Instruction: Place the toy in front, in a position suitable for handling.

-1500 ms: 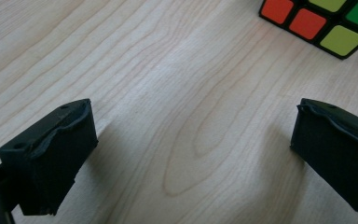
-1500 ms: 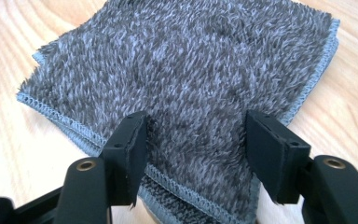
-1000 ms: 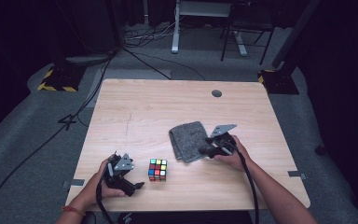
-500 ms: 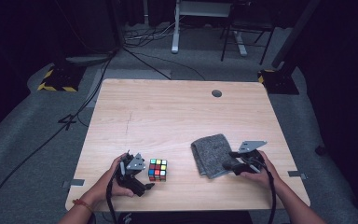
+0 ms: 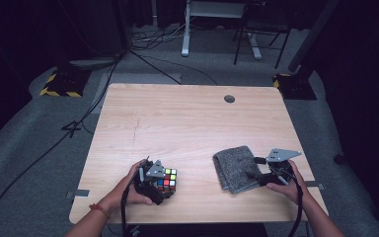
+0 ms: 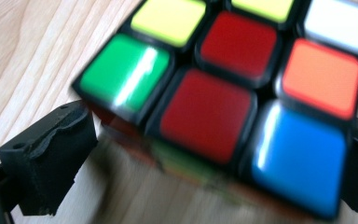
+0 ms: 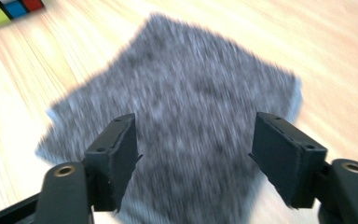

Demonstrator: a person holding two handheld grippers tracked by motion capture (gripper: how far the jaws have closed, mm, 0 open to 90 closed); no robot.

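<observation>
Tongs first: the right tongs (image 7: pixel 193 158) stand spread wide above the grey cloth (image 7: pixel 177 116), their jaws having just been opening, and nothing is pinched between them; the folded cloth lies flat on the worktop (image 5: pixel 187 118) beneath. From above, the right tongs (image 5: pixel 254 175) sit at the cloth's (image 5: pixel 234 168) near right edge, so I judge the cloth has been let go near the front right of the worktop.

Over on the other side, the left tongs (image 5: pixel 165 183) are up against the colour cube (image 5: pixel 167 179), which rests near the front edge, well apart from the cloth. Looking along those left tongs (image 6: pixel 205 168), the cube (image 6: pixel 223 93) sits right between the two jaws, one by its green corner and one by its blue corner. The picture is blurred there, and I cannot tell whether the pads already press on it or merely flank it.

The step in hand looks like taking hold of the cube while the cloth waits. The next move, I reckon, calls for a square, firm squeeze across opposite faces, since a corner grip would likely let it twist out.
</observation>
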